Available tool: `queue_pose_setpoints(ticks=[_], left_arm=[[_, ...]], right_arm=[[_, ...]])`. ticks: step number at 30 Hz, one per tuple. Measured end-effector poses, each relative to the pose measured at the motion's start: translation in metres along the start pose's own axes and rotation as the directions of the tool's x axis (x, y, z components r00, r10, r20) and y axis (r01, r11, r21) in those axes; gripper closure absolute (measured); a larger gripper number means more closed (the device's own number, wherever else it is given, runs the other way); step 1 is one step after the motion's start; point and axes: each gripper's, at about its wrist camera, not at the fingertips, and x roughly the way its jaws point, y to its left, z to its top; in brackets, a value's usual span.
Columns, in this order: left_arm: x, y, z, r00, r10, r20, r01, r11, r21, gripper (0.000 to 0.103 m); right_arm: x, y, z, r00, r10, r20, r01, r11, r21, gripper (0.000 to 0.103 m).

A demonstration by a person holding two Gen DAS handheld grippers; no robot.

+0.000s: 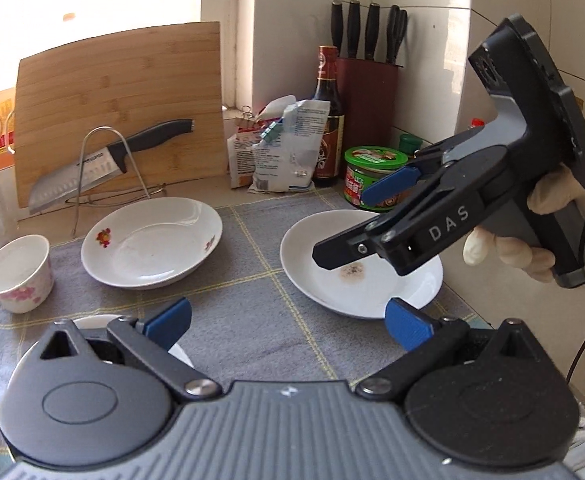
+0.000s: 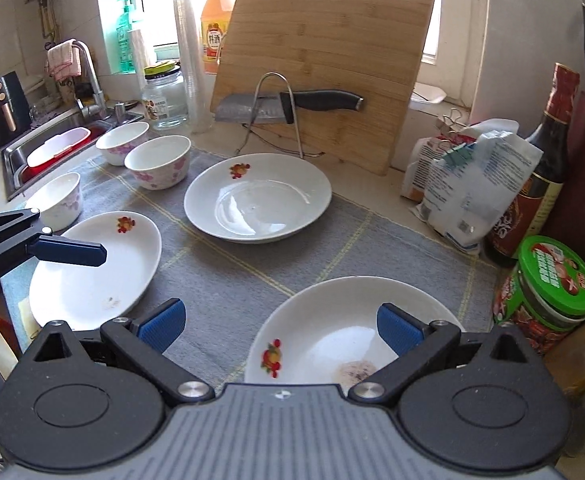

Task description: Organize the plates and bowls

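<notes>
The right gripper (image 1: 354, 216) bears the white letters "DAS".

Three white plates on the gray cloth, each with a little fruit picture on the rim: far plate (image 2: 258, 198), left plate (image 2: 96, 270), and near plate (image 2: 332, 332) with a brown stain inside. Three small flowered bowls (image 2: 158, 162) (image 2: 122, 143) (image 2: 58, 200) upright near the sink, all empty.

Knife (image 2: 292, 106) on wire rack against cutting board (image 2: 328, 60) — sauce bottle (image 2: 540, 184) right.
</notes>
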Motion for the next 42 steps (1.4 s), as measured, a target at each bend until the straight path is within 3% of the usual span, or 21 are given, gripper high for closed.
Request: queue_pose_setpoints(ticks=[16, 25, 33, 42], left_arm=[[-0.058, 0.078, -0.047, 0.998, 0.050, -0.048, -0.053, 0.997, -0.060, 0.001], [-0.075, 0.123, -0.072, 0.996, 0.013, -0.090, -0.016, 0.999, -0.032, 0.001], [-0.064, 0.157, -0.104, 0.982, -0.009, -0.187, 0.014, 0.999, 0.029, 0.001], [-0.045, 0.158, -0.121, 0.987, -0.059, -0.149, 0.071, 0.995, 0.073, 0.001]], right_arm=[[0.036, 0.085, 0.002, 1.000, 0.008, -0.014, -0.007, 0.994, 0.109, 0.000], [0.057, 0.114, 0.008, 0.999, -0.010, -0.041, 0.016, 0.987, 0.161, 0.000], [0.077, 0.133, 0.011, 0.995, -0.032, -0.095, 0.048, 0.983, 0.177, 0.000], [0.086, 0.153, -0.002, 0.985, -0.067, -0.162, 0.099, 0.975, 0.198, 0.000]])
